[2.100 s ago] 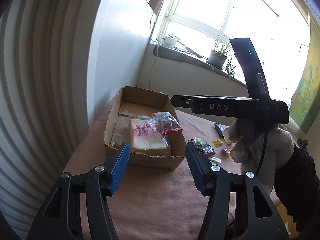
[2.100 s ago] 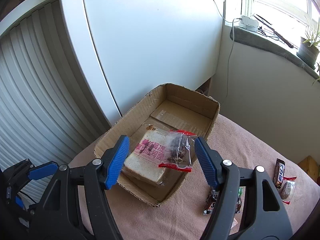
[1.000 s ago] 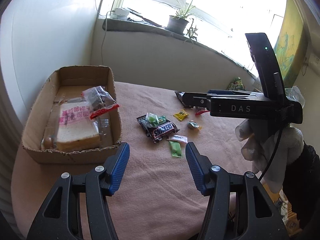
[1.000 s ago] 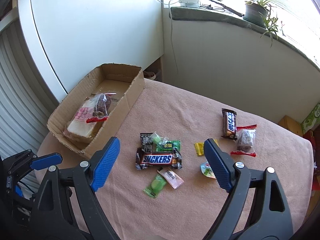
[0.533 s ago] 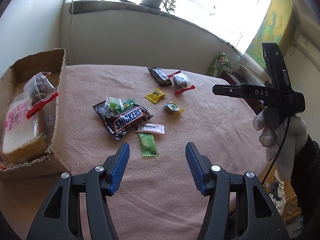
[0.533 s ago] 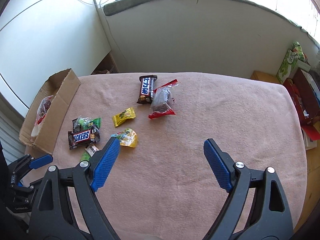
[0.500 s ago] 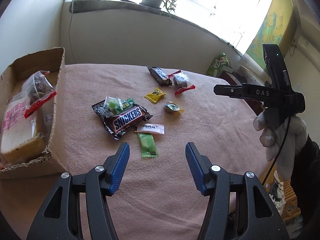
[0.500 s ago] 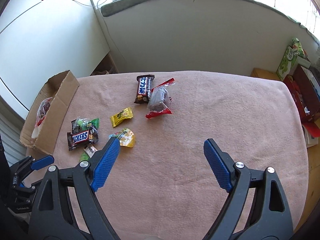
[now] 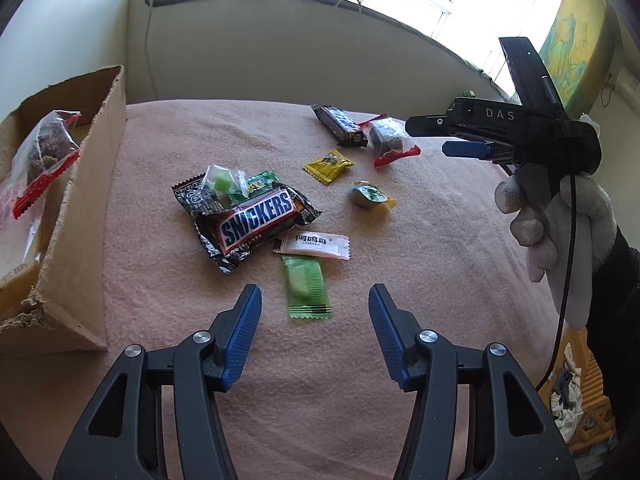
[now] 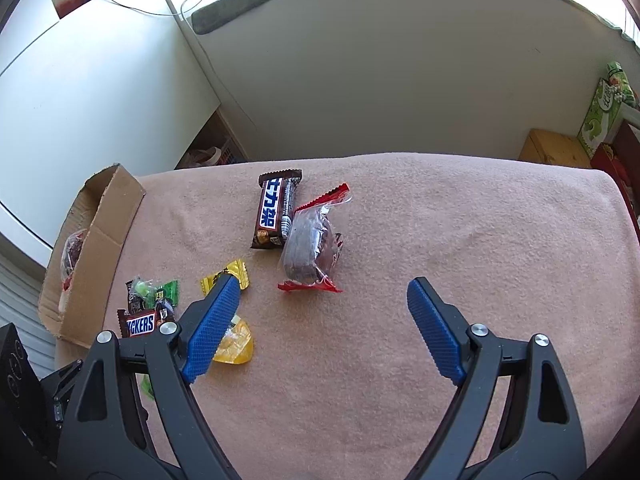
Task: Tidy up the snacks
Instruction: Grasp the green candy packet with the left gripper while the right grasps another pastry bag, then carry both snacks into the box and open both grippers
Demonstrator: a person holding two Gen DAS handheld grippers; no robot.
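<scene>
The task is only partly done. In the box (image 9: 80,216), at nine o'clock in the left wrist view, two snacks already lie: a bread pack (image 9: 12,216) and a clear bag with red edge (image 9: 44,152). The rest is on the pink cloth (image 9: 440,248).

What I judge is left, in the left wrist view: the Snickers (image 9: 256,220) at the centre with small candies touching it at eleven o'clock, a white sachet (image 9: 314,246) just beside it at four o'clock, a green wafer (image 9: 306,288) below that, a yellow candy (image 9: 328,166) and a round candy (image 9: 368,196) at about one o'clock, and further at one o'clock a dark bar (image 9: 338,124) touching a cake bag (image 9: 390,140). So about eight pieces wait.

The left gripper (image 9: 314,320) is half spread and holds nothing; its jaws have just closed a little, and the green wafer lies just ahead of them, not touched. The right gripper (image 10: 324,320) is spread wide and empty, above the cloth, with the cake bag (image 10: 312,248) at twelve o'clock from its fingers.

My guess: each gripper is going to its next snack, the wafer and the cake bag.
</scene>
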